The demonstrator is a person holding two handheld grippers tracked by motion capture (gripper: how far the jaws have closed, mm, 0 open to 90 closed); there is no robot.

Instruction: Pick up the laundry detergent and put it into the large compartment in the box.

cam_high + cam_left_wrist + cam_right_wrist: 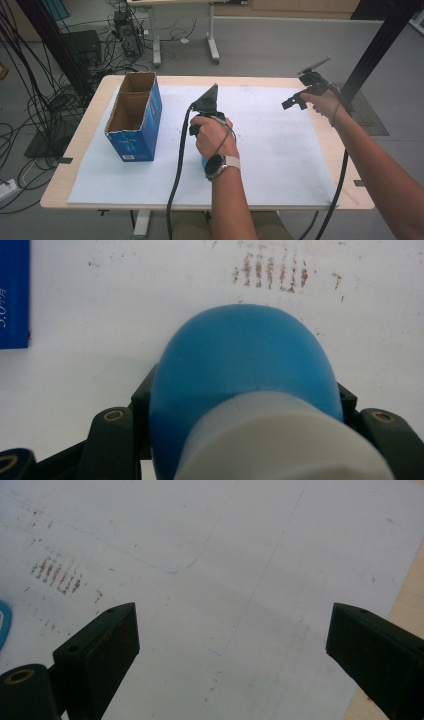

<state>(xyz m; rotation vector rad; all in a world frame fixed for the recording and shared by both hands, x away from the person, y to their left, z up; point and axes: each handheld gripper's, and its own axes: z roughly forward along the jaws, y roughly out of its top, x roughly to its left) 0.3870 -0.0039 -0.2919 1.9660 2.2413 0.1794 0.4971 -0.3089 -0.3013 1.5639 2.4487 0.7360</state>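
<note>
A blue bottle (240,365) with a white cap (280,445) sits between the jaws of my left gripper (245,397), which is shut on it; the cap end faces the camera. From above, the left gripper (200,120) stands over the middle of the white sheet (280,150), mostly under the hand, and a sliver of the blue bottle (203,162) peeks out by the wrist. My right gripper (295,101) is held up at the table's far right. Its jaws are wide open over bare sheet, and the right gripper (230,635) holds nothing.
An open-topped blue cardboard box (135,117) with two compartments stands at the left of the table; its side shows as a blue box (14,292) beside the bottle. Brown smudges (270,272) mark the sheet. Cables trail off the table's near edge.
</note>
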